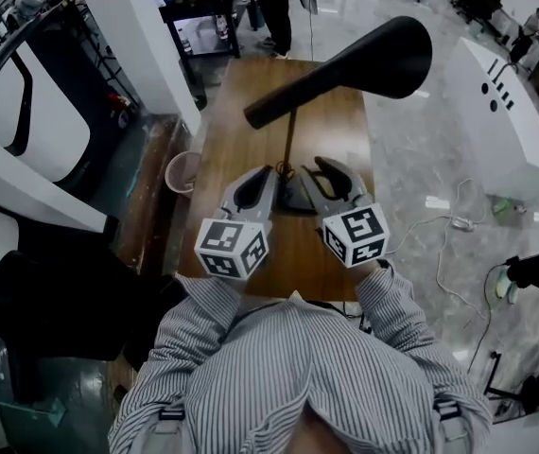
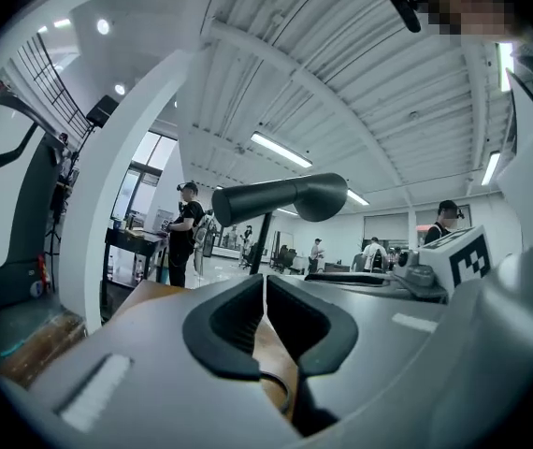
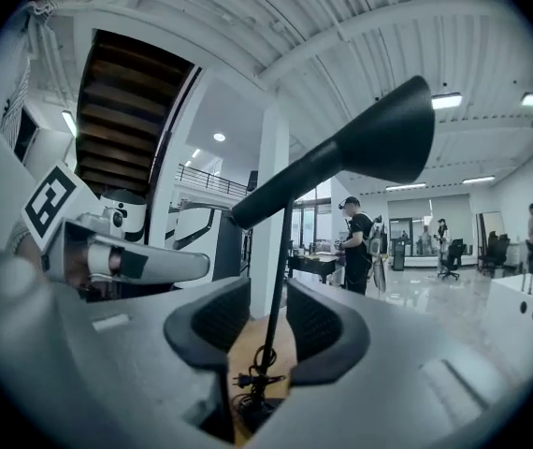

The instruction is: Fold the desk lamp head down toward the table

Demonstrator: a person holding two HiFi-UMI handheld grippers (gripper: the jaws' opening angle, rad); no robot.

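Lamp head (image 1: 350, 64) high over bench (image 1: 241, 121), flared end tilted up, not down toward bench: fold still left. Left gripper (image 2: 265, 283) pinched together, empty. Right gripper (image 3: 268, 290) wide, gripping nothing. Both level, near lamp base (image 1: 296, 197).

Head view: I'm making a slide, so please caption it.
Left gripper shut, right gripper open, both near the lamp base on a wooden table, lamp head raised.

Lamp (image 1: 345, 64) on table (image 1: 241, 130); bin (image 1: 182, 170) at left
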